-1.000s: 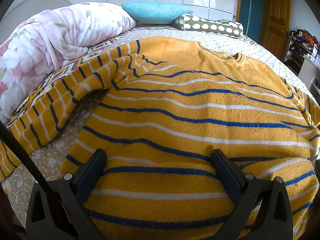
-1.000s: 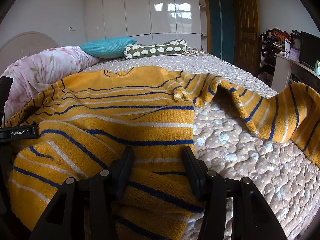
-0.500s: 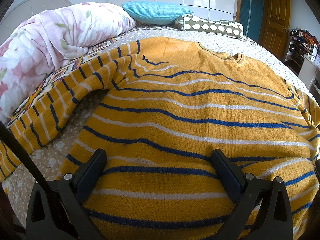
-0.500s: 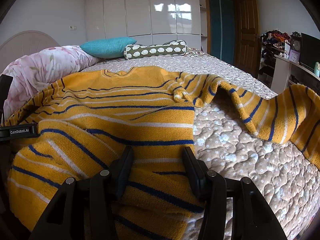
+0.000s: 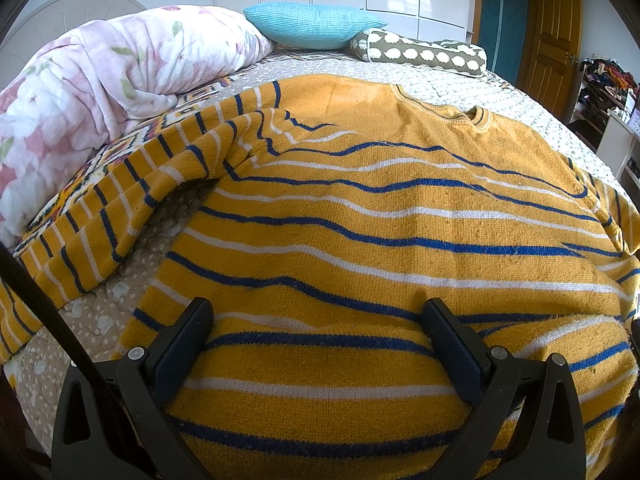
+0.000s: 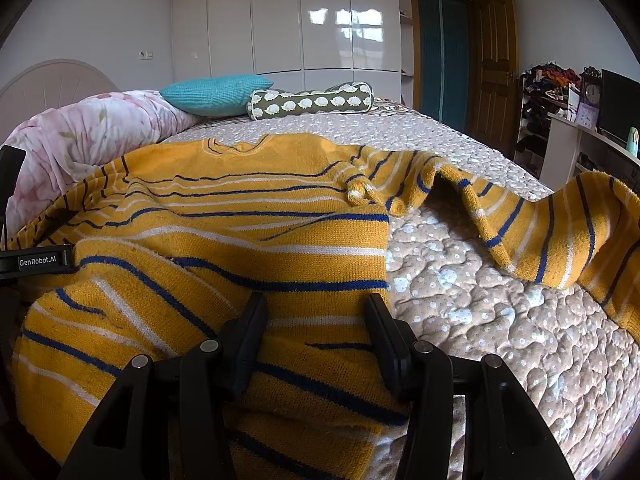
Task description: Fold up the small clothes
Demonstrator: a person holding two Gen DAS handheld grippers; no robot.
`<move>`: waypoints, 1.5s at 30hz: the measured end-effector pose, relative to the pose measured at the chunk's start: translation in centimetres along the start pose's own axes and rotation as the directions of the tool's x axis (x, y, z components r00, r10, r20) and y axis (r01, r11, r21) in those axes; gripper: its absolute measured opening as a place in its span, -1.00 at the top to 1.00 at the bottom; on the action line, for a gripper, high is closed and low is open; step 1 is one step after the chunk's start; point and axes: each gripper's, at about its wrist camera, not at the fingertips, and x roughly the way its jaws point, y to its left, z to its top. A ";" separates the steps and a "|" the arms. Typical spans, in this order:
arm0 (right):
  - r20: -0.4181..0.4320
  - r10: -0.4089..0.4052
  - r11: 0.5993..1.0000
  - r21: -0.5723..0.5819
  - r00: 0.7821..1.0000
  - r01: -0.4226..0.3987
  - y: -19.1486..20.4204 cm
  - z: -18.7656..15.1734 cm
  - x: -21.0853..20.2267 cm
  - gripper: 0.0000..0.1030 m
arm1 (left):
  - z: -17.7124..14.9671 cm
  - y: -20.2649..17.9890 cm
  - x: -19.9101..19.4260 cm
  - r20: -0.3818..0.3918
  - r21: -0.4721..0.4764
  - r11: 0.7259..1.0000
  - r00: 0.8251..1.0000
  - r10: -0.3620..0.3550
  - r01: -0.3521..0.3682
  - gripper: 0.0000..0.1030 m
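Observation:
A yellow sweater [image 5: 400, 208] with blue and white stripes lies spread on the bed, collar at the far side. It also shows in the right wrist view [image 6: 248, 224]. My left gripper [image 5: 316, 316] is open, its jaws wide apart over the sweater's near hem. My right gripper [image 6: 314, 308] is open over the hem's right corner, where the cloth bunches between the fingers. The left sleeve [image 5: 100, 224] runs out to the left. The right sleeve [image 6: 540, 224] lies rumpled out to the right.
A pink floral duvet [image 5: 100, 92] is heaped at the left. A teal pillow [image 5: 312, 28] and a sheep-patterned bolster [image 5: 424, 54] lie at the far end. The quilted bedspread [image 6: 480, 320] lies bare at the right. A desk [image 6: 580, 152] stands beyond the bed.

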 end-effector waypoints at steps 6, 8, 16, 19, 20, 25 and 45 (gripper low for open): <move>0.001 -0.001 1.000 -0.002 1.000 0.001 -0.1 0.0 0.0 -0.05 | 0.0 0.0 0.0 0.000 0.000 1.000 1.000 0.000 0.000 -1.00; 0.001 -0.001 1.000 -0.002 1.000 0.001 -0.1 0.0 0.0 -0.05 | 0.0 0.0 0.0 0.000 0.000 1.000 1.000 0.000 0.000 -1.00; 0.002 -0.001 1.000 -0.004 1.000 0.001 -0.1 0.0 0.0 -0.05 | -0.1 0.0 0.0 0.001 0.001 1.000 1.000 0.001 -0.001 -1.00; 0.002 -0.001 1.000 -0.004 1.000 0.001 -0.1 0.0 0.0 -0.05 | -0.1 0.0 0.0 0.001 0.001 1.000 1.000 0.001 -0.001 -1.00; 0.002 -0.001 1.000 -0.004 1.000 0.001 -0.1 0.0 0.0 -0.05 | -0.1 0.0 0.0 0.001 0.001 1.000 1.000 0.001 -0.001 -1.00; 0.004 -0.002 1.000 -0.005 1.000 0.002 -0.1 -0.1 0.0 -0.05 | -0.1 0.0 0.0 0.001 0.001 1.000 1.000 0.001 -0.001 -1.00; -0.022 -0.012 0.999 -0.042 1.000 0.011 -1.0 0.9 0.9 -0.05 | -2.7 1.7 -4.1 0.021 -0.028 0.999 0.999 -0.044 0.045 -0.83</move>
